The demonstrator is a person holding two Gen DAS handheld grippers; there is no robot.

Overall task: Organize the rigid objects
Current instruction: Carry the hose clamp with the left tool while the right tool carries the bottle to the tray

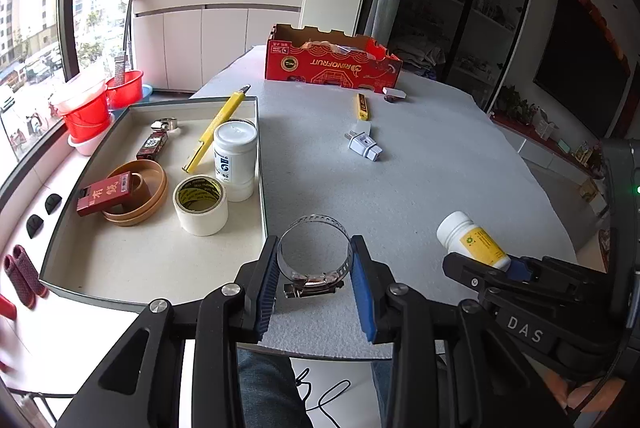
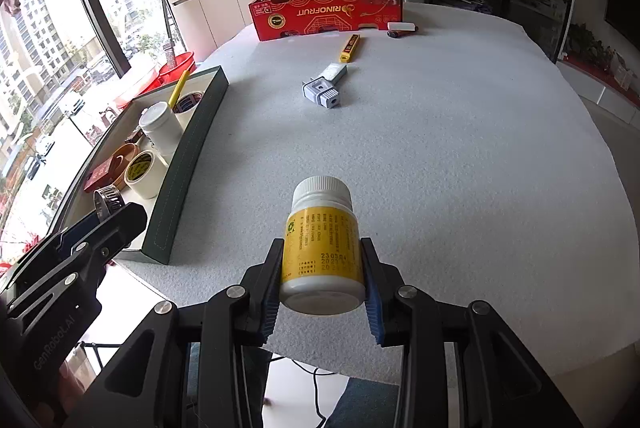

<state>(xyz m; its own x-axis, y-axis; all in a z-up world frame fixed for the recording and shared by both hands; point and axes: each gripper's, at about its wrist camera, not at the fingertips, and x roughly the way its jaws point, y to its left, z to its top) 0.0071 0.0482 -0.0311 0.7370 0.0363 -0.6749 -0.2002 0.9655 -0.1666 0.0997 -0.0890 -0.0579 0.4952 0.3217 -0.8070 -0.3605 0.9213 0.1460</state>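
My left gripper [image 1: 316, 264] is shut on a metal hose clamp [image 1: 314, 254], held above the grey table near the tray's right wall. My right gripper [image 2: 322, 280] is shut on a white pill bottle with a yellow label [image 2: 322, 248], lifted over the table's near part; the bottle also shows in the left wrist view [image 1: 472, 238]. The shallow tray [image 1: 262, 188] at the left holds a white tape roll [image 1: 200, 204], a white jar [image 1: 235, 158], a yellow pen [image 1: 218, 126], a brown ring [image 1: 154, 194], a red box [image 1: 106, 192] and a small clamp [image 1: 164, 125].
On the table lie a white plug adapter [image 2: 322, 94], a yellow utility blade case [image 2: 350, 48] and a small white block [image 2: 400, 26]. A red cardboard fruit box [image 2: 328, 12] stands at the far edge. Red buckets [image 1: 96, 108] stand by the window at left.
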